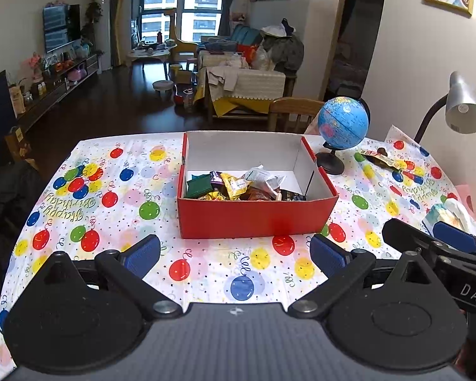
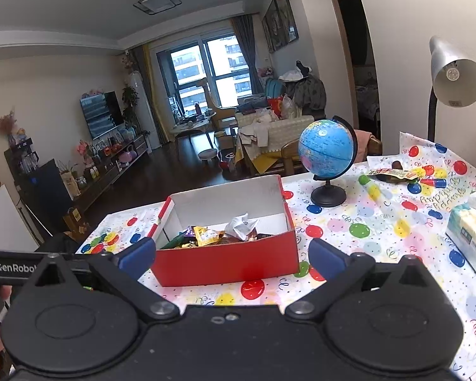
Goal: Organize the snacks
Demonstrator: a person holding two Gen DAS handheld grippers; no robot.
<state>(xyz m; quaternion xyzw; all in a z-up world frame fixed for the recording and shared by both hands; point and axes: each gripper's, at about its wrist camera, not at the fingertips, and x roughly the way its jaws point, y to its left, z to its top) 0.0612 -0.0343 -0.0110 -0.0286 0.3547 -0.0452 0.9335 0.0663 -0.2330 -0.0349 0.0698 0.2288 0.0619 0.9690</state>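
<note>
A red cardboard box (image 1: 254, 219) with a white inside stands on the balloon-print tablecloth and holds several wrapped snacks (image 1: 238, 184). It also shows in the right wrist view (image 2: 231, 260), with the snacks (image 2: 219, 235) inside. A loose snack packet (image 1: 380, 157) lies on the cloth beyond the globe, seen too in the right wrist view (image 2: 393, 174). My left gripper (image 1: 234, 255) is open and empty, just in front of the box. My right gripper (image 2: 231, 258) is open and empty, in front of the box and to the right of the left one.
A blue globe (image 1: 342, 123) on a black stand sits right of the box. A grey desk lamp (image 1: 463, 104) stands at the far right. A tissue pack (image 2: 472, 235) lies at the right edge. A wooden chair (image 1: 292, 111) stands behind the table (image 1: 117, 209).
</note>
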